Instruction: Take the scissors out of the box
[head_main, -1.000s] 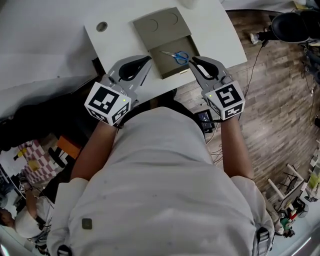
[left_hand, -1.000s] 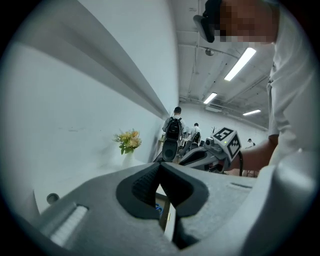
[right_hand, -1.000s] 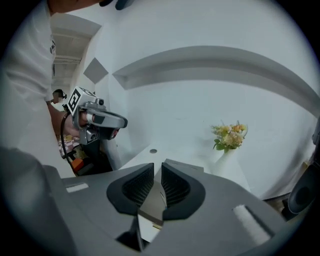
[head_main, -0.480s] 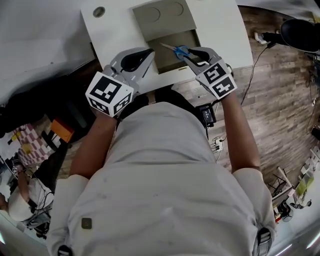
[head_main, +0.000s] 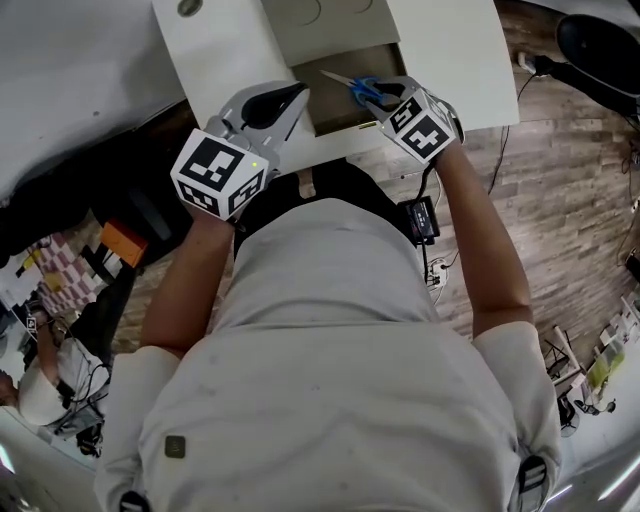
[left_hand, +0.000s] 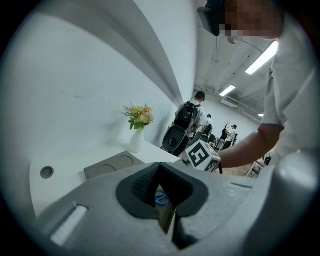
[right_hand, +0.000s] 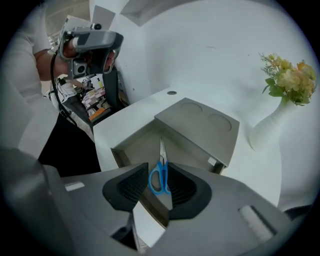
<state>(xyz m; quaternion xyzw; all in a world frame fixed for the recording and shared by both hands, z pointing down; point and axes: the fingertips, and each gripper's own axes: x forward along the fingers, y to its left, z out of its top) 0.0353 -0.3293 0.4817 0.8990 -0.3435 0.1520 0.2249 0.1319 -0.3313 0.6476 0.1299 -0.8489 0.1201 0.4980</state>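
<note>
The right gripper (right_hand: 158, 175) tips down over the slid-out tray (right_hand: 132, 145) of the grey box (right_hand: 200, 125). Its jaws have just been opening and stand wide, with the blue handles of the scissors (head_main: 362, 91) in the gap and neither pad pressing them. The scissors lie flat in the tray, blades toward ten o'clock seen from above. At eight o'clock of the tray the left gripper (head_main: 298, 92) hangs at the white table's (head_main: 225, 50) edge, tips together, holding nothing.
</note>
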